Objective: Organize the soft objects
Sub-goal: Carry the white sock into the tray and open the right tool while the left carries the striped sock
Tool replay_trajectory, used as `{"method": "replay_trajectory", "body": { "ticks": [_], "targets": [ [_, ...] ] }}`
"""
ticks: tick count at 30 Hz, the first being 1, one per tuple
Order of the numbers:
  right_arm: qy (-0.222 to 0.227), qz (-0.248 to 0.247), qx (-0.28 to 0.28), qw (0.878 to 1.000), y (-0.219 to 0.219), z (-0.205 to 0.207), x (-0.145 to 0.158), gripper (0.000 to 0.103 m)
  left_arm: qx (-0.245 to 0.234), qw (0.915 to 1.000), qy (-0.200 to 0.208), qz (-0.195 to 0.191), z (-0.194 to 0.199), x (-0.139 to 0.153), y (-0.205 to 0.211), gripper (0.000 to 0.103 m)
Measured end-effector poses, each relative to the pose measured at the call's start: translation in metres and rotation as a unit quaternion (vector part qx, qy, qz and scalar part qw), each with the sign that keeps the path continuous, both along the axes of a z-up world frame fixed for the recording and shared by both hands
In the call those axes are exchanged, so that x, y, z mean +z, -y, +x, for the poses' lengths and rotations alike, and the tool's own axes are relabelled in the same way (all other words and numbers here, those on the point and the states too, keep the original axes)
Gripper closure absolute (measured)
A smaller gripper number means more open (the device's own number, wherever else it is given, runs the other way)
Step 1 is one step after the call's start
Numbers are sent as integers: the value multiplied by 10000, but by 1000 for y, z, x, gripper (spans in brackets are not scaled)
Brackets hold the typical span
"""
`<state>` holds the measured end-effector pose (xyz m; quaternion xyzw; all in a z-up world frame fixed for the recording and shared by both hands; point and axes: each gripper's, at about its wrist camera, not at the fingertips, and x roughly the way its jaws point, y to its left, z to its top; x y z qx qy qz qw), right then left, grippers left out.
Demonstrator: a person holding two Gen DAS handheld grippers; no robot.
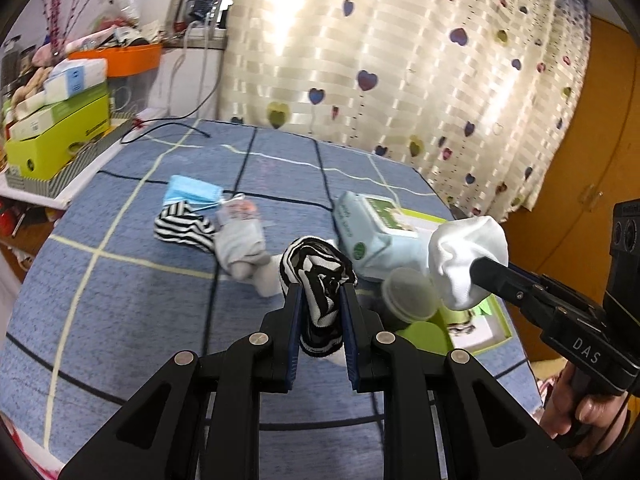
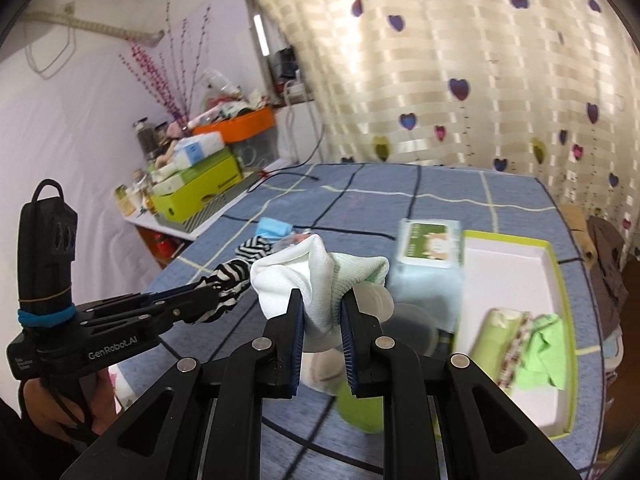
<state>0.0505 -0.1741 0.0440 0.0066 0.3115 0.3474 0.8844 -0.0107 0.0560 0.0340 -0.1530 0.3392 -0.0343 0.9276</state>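
Observation:
My left gripper (image 1: pixel 320 300) is shut on a black-and-white striped sock (image 1: pixel 318 276) and holds it above the blue checked bed cover (image 1: pixel 132 308). My right gripper (image 2: pixel 322 300) is shut on a white and pale green sock (image 2: pixel 316 276), also held in the air; it shows at the right of the left wrist view (image 1: pixel 466 260). A second striped sock (image 1: pixel 182 226), a grey sock (image 1: pixel 240 250) and a blue face mask (image 1: pixel 192 190) lie on the cover behind. The white tray with a green rim (image 2: pixel 558 280) holds folded green cloths (image 2: pixel 524 350).
A pale blue wipes pack (image 2: pixel 430 256) lies left of the tray. A clear round lid (image 1: pixel 408 294) and a green round object (image 2: pixel 358 408) sit under the grippers. Boxes (image 1: pixel 60 136) crowd the shelf at left. A heart-print curtain (image 1: pixel 400 60) hangs behind.

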Motion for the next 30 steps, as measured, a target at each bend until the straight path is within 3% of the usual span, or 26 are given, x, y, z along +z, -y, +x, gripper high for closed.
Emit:
{"method": "replay_trajectory", "body": {
  "ticks": [16,30],
  "targets": [
    [59,55,-773,9970,71,2,4,87,-625,9979,137,3,14,15,51,83],
    [-269,-165,-1471,9886,130,14,-25,87,-1366,9906,108,12,33,16,109,83]
  ]
}}
